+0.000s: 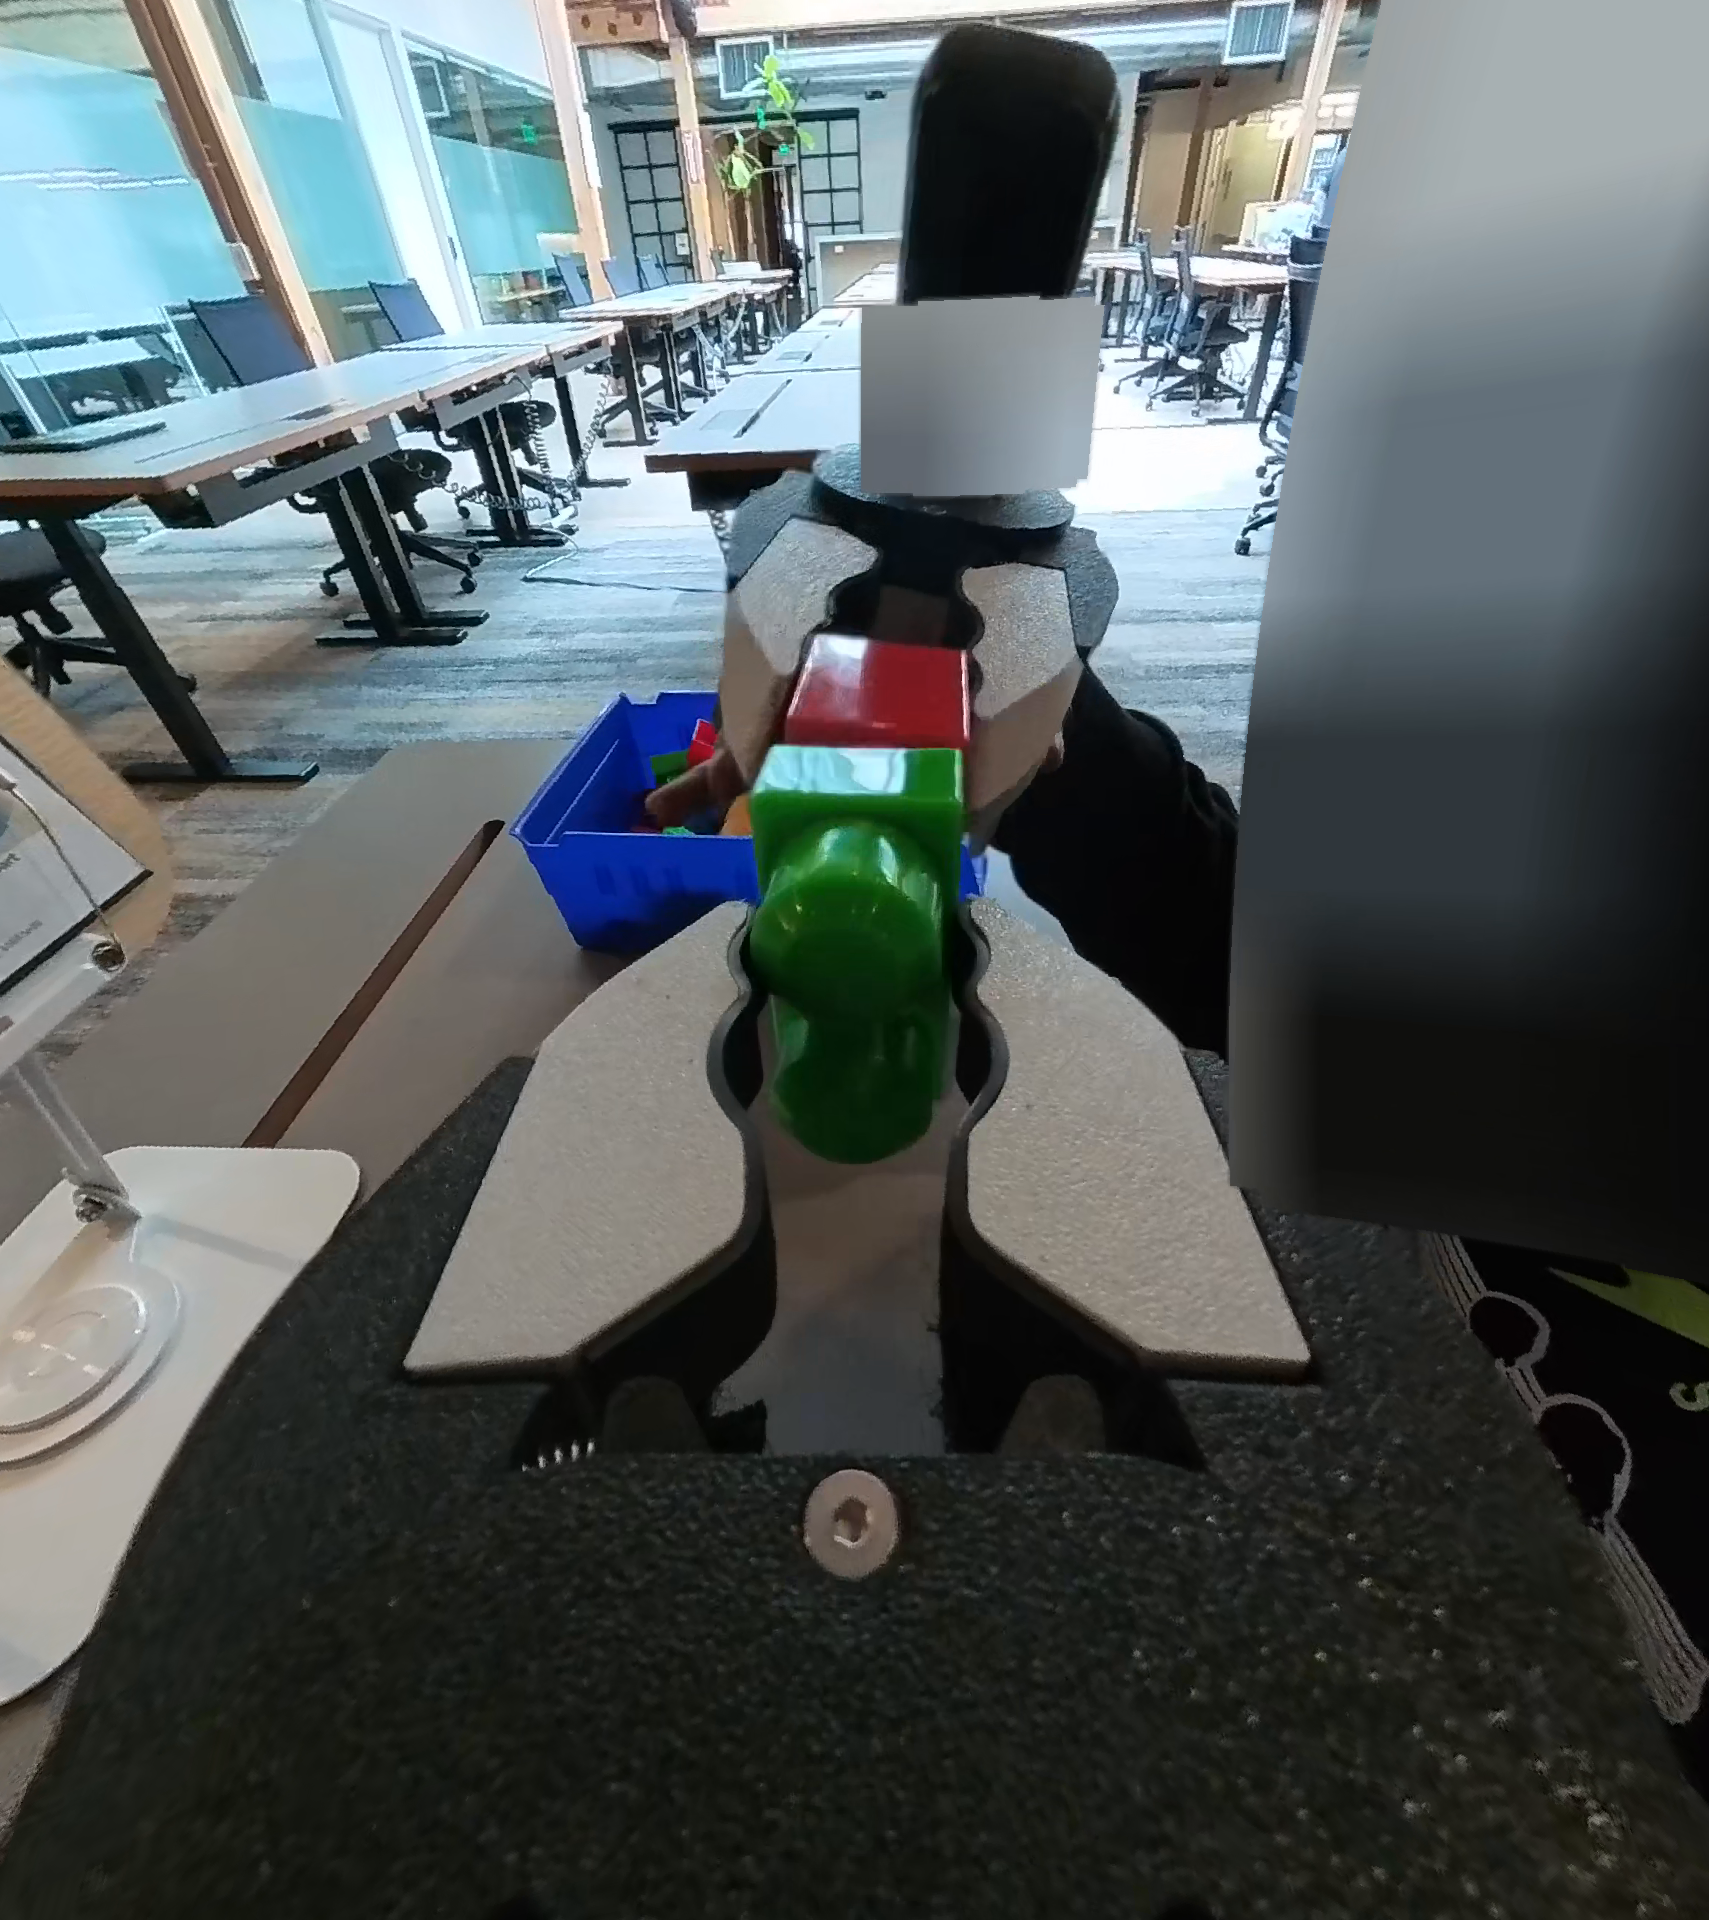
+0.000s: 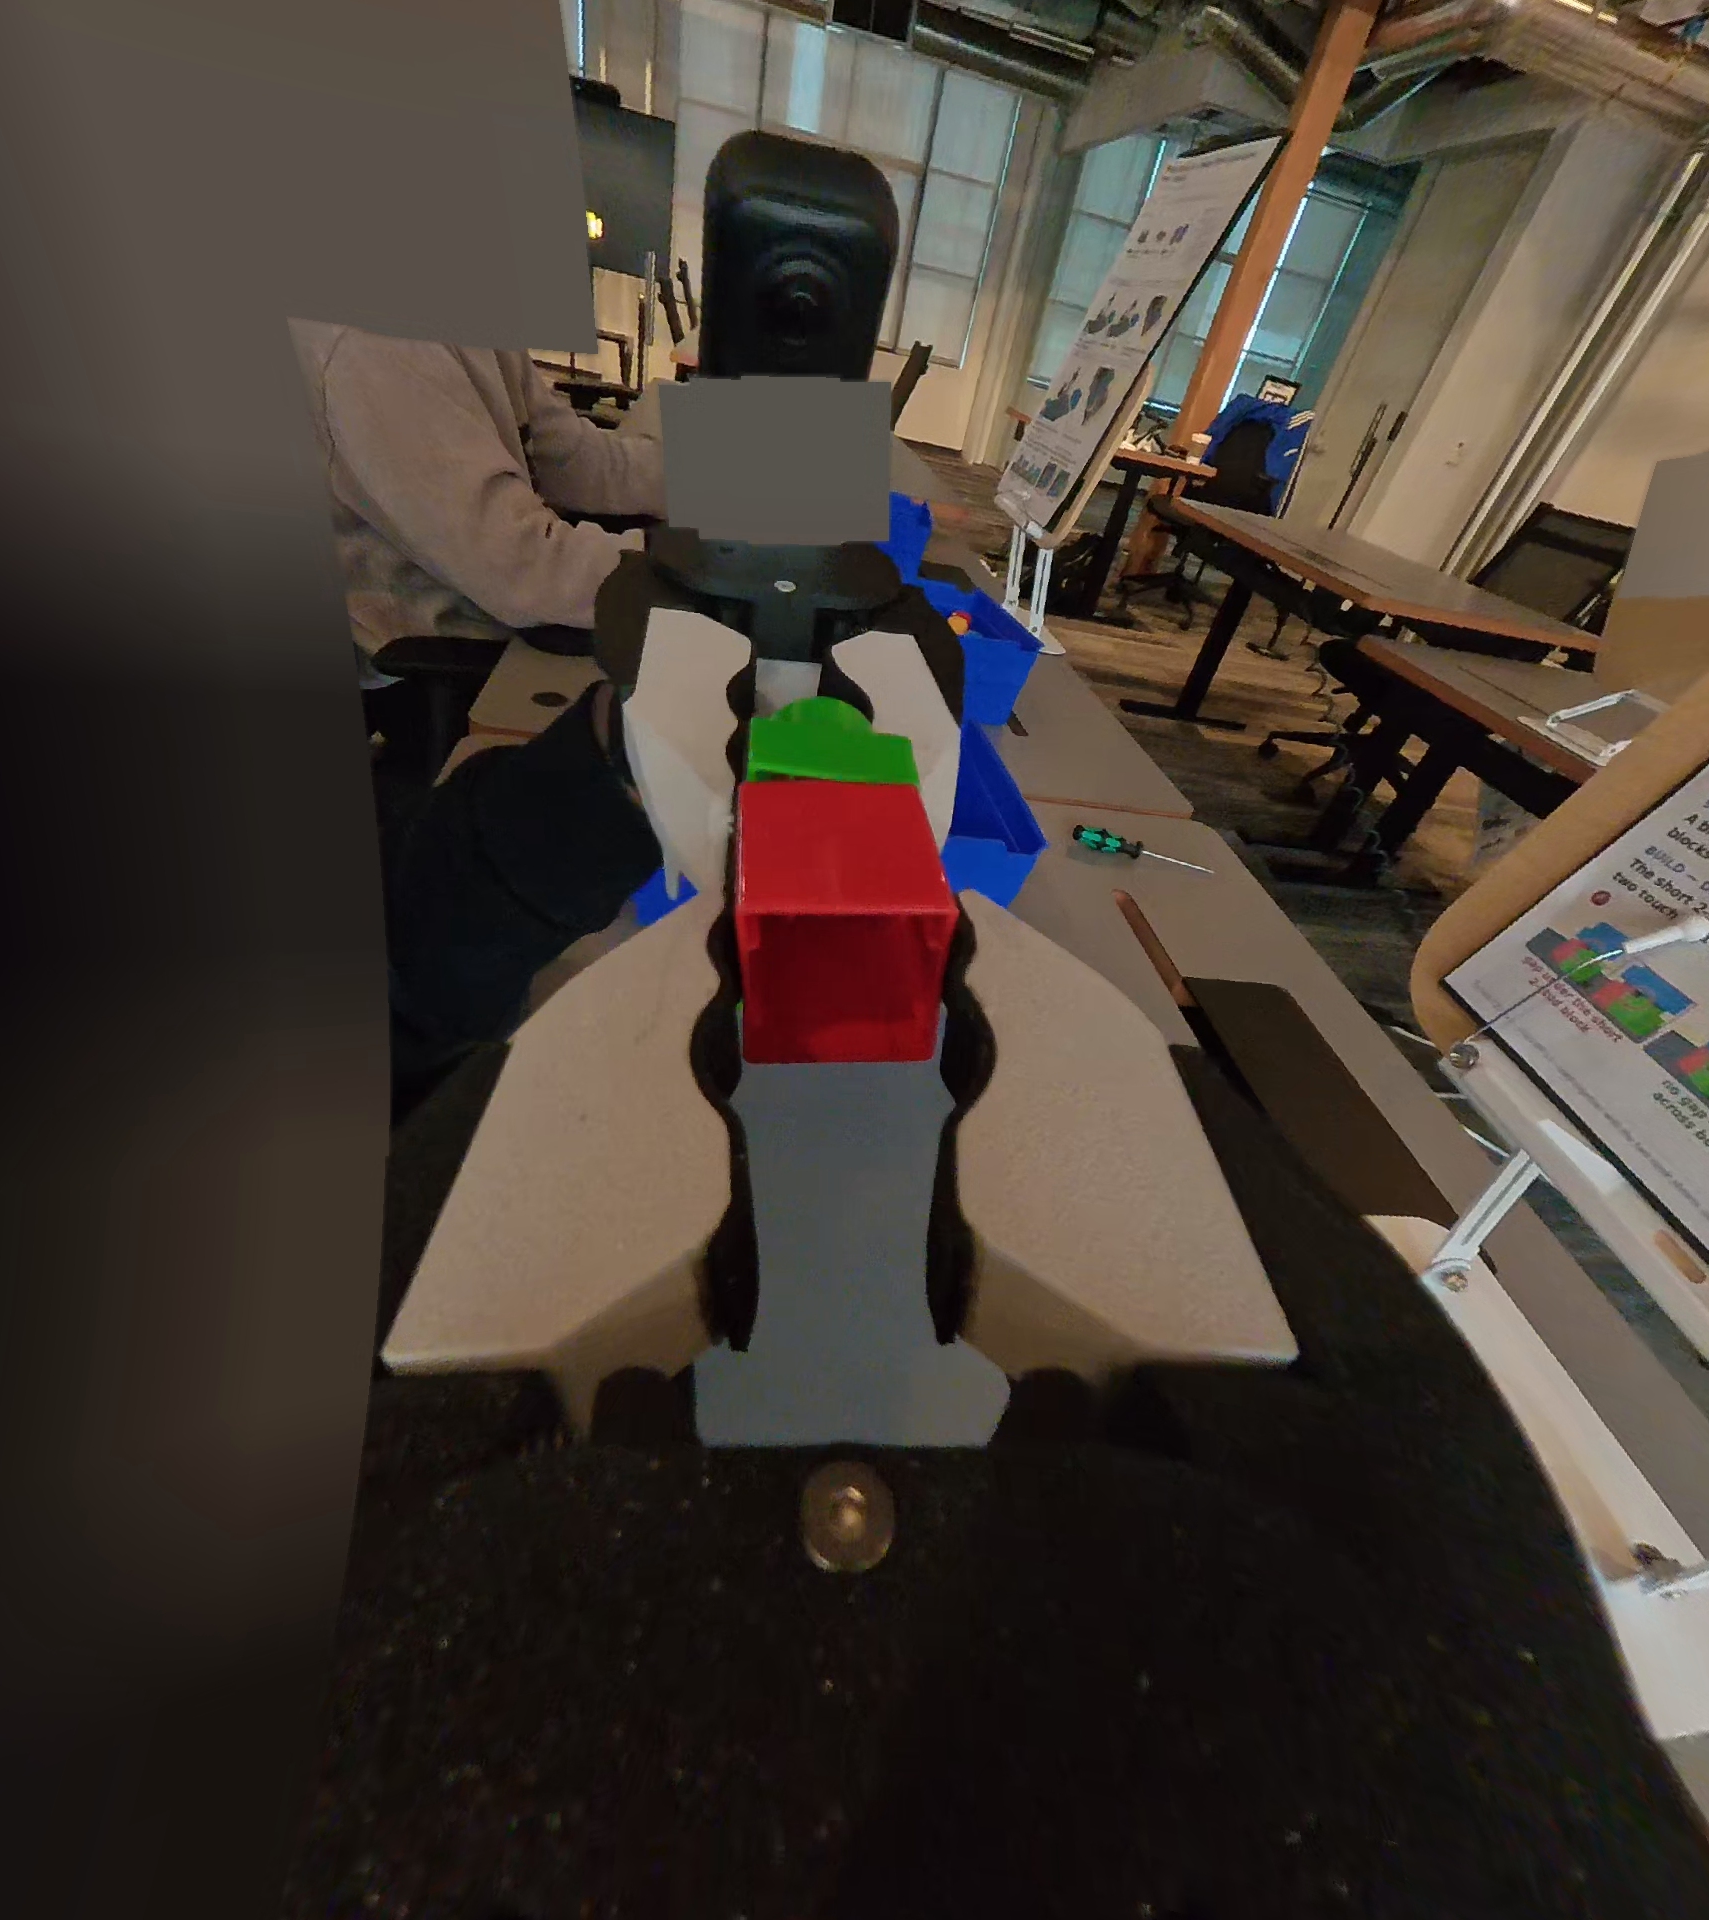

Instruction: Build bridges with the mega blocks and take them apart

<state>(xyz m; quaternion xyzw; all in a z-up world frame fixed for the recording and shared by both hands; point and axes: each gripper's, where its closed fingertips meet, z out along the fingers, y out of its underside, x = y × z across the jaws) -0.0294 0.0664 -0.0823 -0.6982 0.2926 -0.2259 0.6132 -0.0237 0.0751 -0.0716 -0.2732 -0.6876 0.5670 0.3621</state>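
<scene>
- Two grippers face each other above the surface [image 1: 434, 997], each pinching one end of a joined pair of blocks.
- Left gripper [image 1: 855, 997] is clamped on the green block [image 1: 855, 831], its stud pointing back at the camera.
- Right gripper [image 2: 842, 966] is clamped on the red block [image 2: 834, 914], hollow underside toward its camera.
- Blue bin [image 1: 621, 862] of loose blocks sits just behind them.
</scene>
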